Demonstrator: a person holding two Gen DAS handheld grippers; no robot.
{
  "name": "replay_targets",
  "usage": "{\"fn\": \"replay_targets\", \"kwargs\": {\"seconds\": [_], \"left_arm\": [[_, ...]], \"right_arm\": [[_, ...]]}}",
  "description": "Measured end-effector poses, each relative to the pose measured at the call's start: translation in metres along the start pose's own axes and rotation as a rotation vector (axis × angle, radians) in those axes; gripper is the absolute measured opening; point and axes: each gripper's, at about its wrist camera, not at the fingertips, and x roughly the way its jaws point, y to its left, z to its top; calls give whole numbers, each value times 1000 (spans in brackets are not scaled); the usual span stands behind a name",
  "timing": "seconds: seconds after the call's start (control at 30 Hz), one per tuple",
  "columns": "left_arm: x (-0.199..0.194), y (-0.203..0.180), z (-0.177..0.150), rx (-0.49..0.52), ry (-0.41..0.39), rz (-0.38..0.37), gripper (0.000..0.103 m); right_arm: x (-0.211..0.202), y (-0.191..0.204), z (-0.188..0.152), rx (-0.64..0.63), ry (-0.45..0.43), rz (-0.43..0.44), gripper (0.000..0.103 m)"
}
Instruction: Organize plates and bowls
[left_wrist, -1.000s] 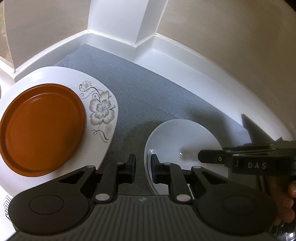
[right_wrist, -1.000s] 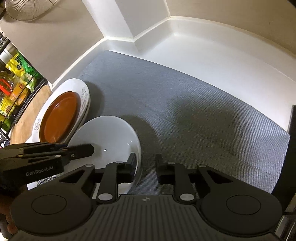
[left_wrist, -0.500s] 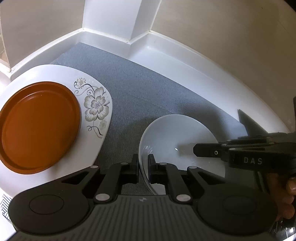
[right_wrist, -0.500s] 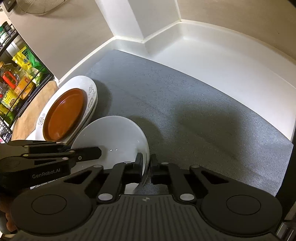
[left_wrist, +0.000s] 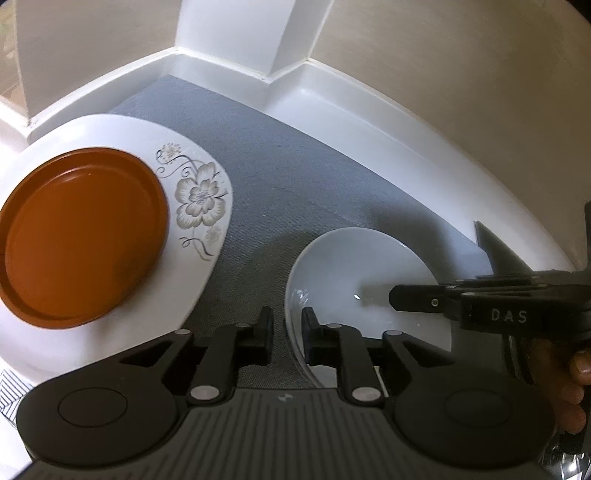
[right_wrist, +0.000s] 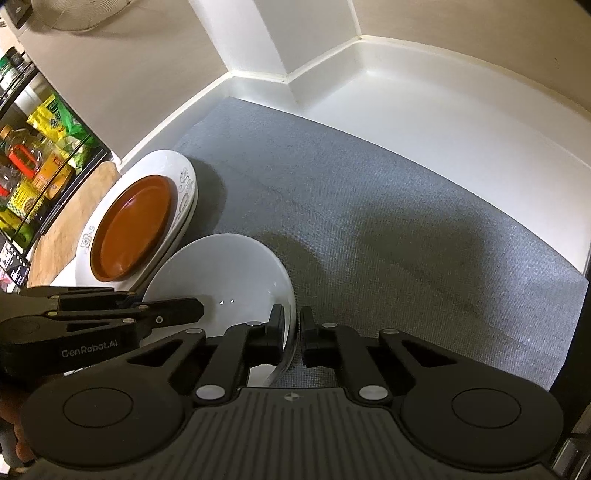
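Left wrist view: the left gripper (left_wrist: 287, 332) is straddling the near rim of the white bowl (left_wrist: 364, 280) at 6 o'clock, its jaws opening with a gap showing beside the rim. The orange plate (left_wrist: 79, 236) is lying on the floral plate (left_wrist: 195, 229) at 9 o'clock.

Right wrist view: the right gripper (right_wrist: 293, 334) is pinching the white bowl's (right_wrist: 221, 273) rim at 6 o'clock, its jaws opening slightly but nearly closed on it. The bowl is sitting on the grey mat (right_wrist: 369, 221) covering the table.
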Motion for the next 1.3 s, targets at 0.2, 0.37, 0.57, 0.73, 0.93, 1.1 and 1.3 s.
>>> {"fn": "replay_targets", "kwargs": {"seconds": [0.2,0.37,0.57,0.73,0.93,1.1,1.3], "left_arm": [[-2,2,0,-8,5,-17,15],[-6,-2,-1,9,-2,-15,13],[-14,-2,-4,25,-39,20,24],[-16,-7,-7,61,-60,57,26],[-17,-10,-10,69,-58,56,23],[-18,-7,-10,44,-56,31,16],[-17,-13,-10,63,-58,28,7]], "right_arm": [[-1,0,-1,4,0,-9,14],[0,2,-2,3,2,-10,14],[-1,2,-4,-7,17,-5,14],[-3,2,-9,-9,21,3,14],[-4,1,-9,-9,20,5,14],[-1,3,-8,-26,34,5,14],[1,4,-9,-29,34,3,13]]}}
